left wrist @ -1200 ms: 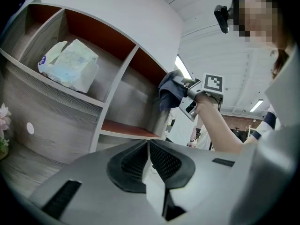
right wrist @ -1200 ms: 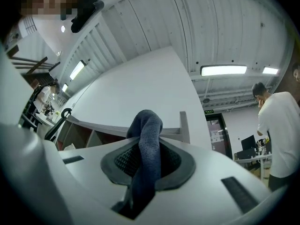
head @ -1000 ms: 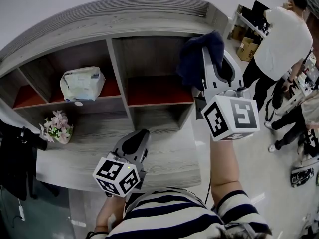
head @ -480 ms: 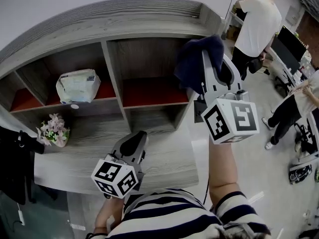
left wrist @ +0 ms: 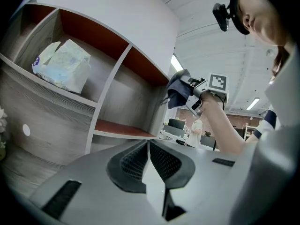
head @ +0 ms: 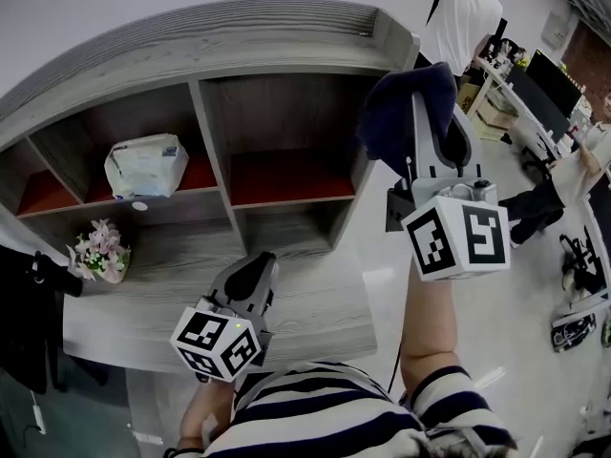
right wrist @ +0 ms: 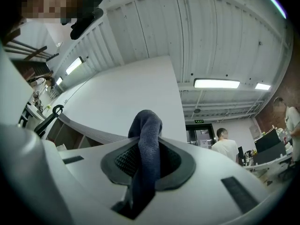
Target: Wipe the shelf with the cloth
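The grey wooden shelf [head: 286,51] has red-floored compartments; its right compartment [head: 286,175] holds nothing. My right gripper [head: 422,92] is raised in front of the shelf's right end, shut on a dark blue cloth [head: 401,113] that hangs bunched over its tip. In the right gripper view the cloth [right wrist: 146,139] is pinched between the jaws of that gripper [right wrist: 145,161], which points up toward the ceiling. My left gripper [head: 250,273] is low over the desk top, shut with nothing in it [left wrist: 148,153]. The left gripper view also shows the cloth [left wrist: 176,92] at the shelf's corner.
A white plastic packet [head: 145,165] lies in the middle compartment. A small pot of pink flowers [head: 95,251] stands on the desk [head: 315,303] at the left. A black garment [head: 24,303] hangs at the far left. People [head: 468,17] stand among desks at the right.
My right gripper with the cloth has shifted a little to the right and higher. The left gripper has stayed nearly still. A person in the background has walked farther back.
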The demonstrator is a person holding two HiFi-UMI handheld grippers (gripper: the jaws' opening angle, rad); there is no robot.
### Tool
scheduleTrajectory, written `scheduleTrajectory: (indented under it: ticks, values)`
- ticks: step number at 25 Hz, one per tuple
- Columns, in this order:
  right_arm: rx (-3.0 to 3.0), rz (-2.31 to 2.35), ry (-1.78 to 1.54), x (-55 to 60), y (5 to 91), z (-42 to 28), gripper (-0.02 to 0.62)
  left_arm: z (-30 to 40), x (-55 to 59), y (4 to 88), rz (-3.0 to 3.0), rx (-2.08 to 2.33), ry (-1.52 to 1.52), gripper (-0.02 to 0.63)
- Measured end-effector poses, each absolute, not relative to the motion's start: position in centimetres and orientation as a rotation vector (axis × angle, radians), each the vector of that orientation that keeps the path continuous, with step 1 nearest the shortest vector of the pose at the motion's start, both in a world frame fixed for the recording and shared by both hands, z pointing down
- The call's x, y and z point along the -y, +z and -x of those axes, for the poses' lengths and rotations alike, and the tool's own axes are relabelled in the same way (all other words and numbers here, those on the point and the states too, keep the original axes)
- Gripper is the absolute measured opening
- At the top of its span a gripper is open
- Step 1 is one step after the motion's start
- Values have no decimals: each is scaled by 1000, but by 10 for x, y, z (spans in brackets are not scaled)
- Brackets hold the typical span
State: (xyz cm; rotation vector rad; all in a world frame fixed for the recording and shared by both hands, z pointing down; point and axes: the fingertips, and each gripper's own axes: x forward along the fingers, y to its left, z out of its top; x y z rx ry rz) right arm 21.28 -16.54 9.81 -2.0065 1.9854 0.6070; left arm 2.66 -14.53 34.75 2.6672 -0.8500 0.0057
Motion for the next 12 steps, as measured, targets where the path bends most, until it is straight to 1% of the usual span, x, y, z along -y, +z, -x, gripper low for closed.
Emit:
scheduleTrajectory:
  ticks: [12]
  values:
    - [-1993,2093,485,188,130,-232,77,-17,147,347,-2651,893,1,29]
